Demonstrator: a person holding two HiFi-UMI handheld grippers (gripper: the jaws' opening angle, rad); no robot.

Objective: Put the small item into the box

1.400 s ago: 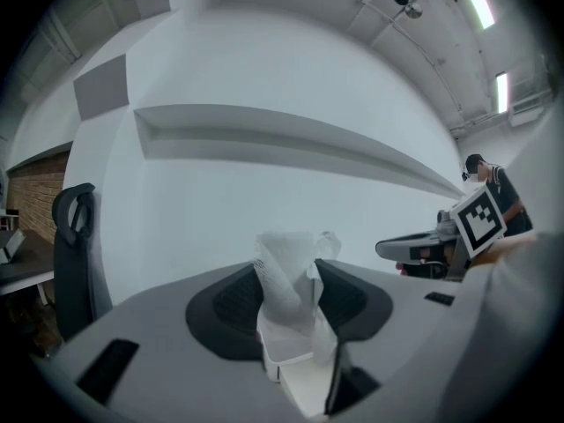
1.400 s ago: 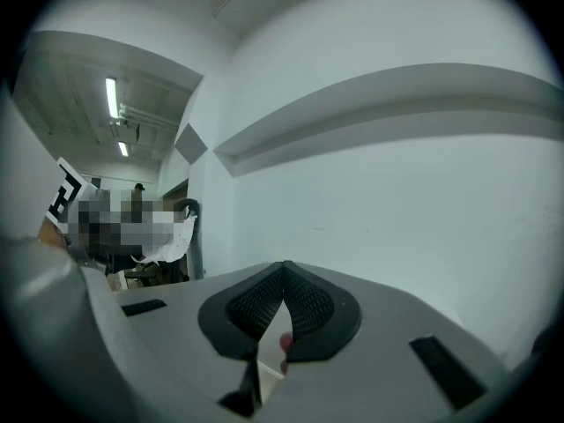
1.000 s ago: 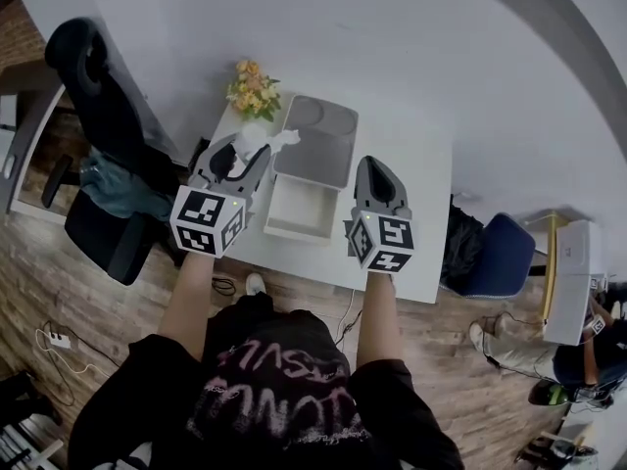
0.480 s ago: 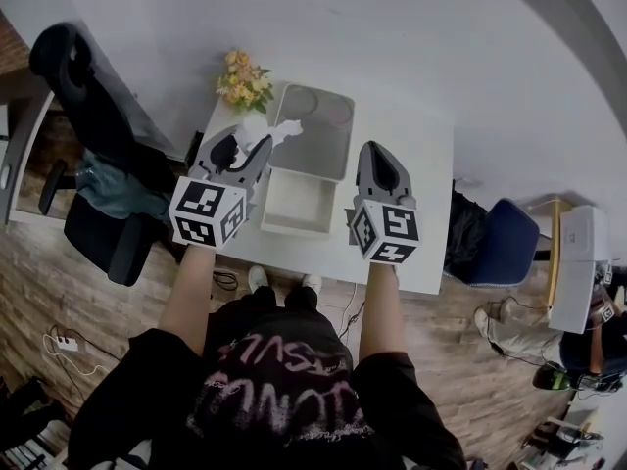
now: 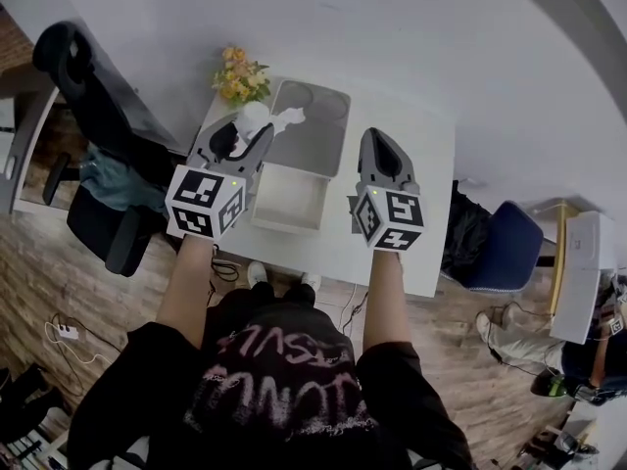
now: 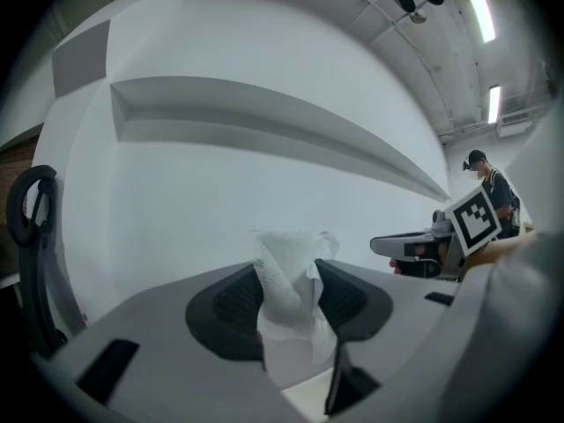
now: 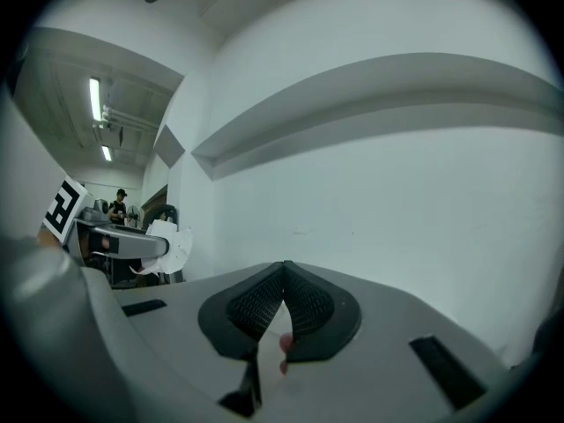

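White crumpled paper point(image 6: 291, 298) is pinched between the fingers of the left gripper point(image 5: 255, 130), above the table point(image 5: 421, 199) at the far left corner of the open box point(image 5: 290, 199). The grey lid point(image 5: 315, 130) lies beyond the box. The right gripper point(image 7: 282, 276) hovers right of the box, fingers pressed together on nothing.

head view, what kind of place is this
Probably an office or lab workroom: a white desk, a black office chair beside it, a blue chair, and a wood-look floor with cables.
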